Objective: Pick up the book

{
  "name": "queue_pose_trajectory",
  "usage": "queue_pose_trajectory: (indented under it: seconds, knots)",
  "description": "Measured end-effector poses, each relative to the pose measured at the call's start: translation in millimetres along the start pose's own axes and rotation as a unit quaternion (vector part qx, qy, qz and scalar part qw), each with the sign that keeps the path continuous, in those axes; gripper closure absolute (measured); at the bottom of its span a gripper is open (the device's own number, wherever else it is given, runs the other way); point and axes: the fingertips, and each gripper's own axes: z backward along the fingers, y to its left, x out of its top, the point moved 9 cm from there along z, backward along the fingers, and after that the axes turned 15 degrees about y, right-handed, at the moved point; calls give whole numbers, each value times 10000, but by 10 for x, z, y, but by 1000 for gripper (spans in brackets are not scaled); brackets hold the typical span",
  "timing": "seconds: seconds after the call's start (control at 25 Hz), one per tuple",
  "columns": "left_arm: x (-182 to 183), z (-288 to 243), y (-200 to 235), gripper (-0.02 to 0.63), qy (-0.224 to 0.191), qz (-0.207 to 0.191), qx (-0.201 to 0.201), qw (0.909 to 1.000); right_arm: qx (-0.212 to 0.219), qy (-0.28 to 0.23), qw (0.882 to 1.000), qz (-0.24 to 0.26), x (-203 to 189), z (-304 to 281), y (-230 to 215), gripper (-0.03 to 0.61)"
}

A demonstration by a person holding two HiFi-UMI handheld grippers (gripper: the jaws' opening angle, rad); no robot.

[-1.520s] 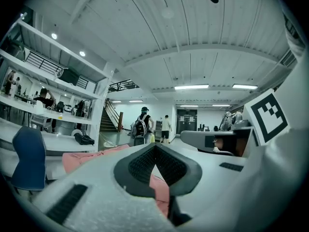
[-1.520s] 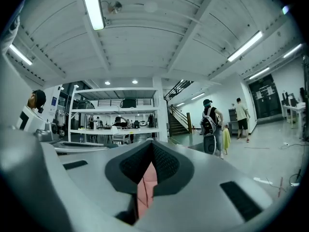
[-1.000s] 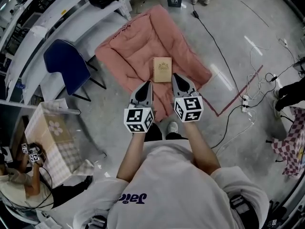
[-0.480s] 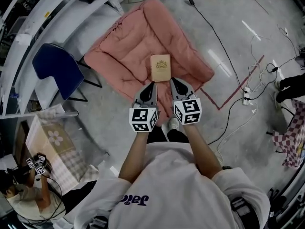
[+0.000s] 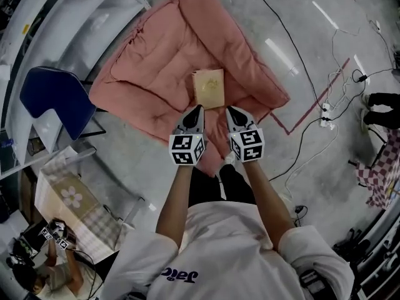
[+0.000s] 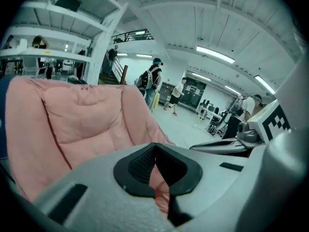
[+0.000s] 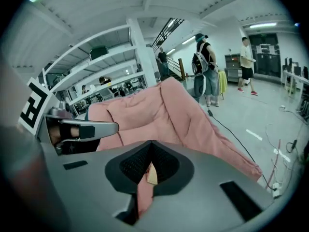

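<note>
Because the book (image 5: 208, 87) lies flat on the pink quilt (image 5: 150, 67), I hold my left hand-held gripper (image 5: 197, 110) and right hand-held gripper (image 5: 229, 110) near its closer edge, both pressed together and empty, apparently lining up.

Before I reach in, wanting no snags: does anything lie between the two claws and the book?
Nothing visible does. The book lies on the pink padded mat just ahead of the left claw and the right claw, both shut; only bare mat shows between them and it.
</note>
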Motion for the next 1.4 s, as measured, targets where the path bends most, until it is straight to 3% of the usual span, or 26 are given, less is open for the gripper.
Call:
queue_pose_trajectory:
  seconds: [0.32,0.44,0.6,0.68,0.76,0.96,1.04,1.08,1.4]
  knots:
    - [-377,-1021,745,598,858,257,-51,9960,-38,719,9972,-179,-162,-1222,-485,566]
    - [-566,-1289,1005,598,1253,417,-58,9912,-152,1058,9942,-131,-307,-1599,-598,566]
    - [-779,-1649,1218,597,1598,541,78,9856,12,1313,9907,-363,-545,-2043,-843,565]
    - [-863,-1829,1290,563,1758,524,51,9830,88,1377,9894,-444,-636,-2239,-964,563]
    - [-952,-2001,1338,476,1918,465,-39,9803,44,1459,9882,-467,-723,-2413,-1088,561]
    - [-1103,-2296,1474,387,2064,592,-134,9766,324,1432,9878,-519,-871,-2739,-1269,418]
    - [-1128,-2417,1536,345,2075,739,-214,9752,571,1343,9872,-642,-906,-2872,-1325,293]
    - [-1143,-2469,1562,319,2078,817,-268,9744,690,1299,9865,-714,-927,-2929,-1352,260]
    - [-1205,-2691,1733,307,1866,1452,-729,9689,1657,924,9775,-924,-975,-3210,-1408,255]
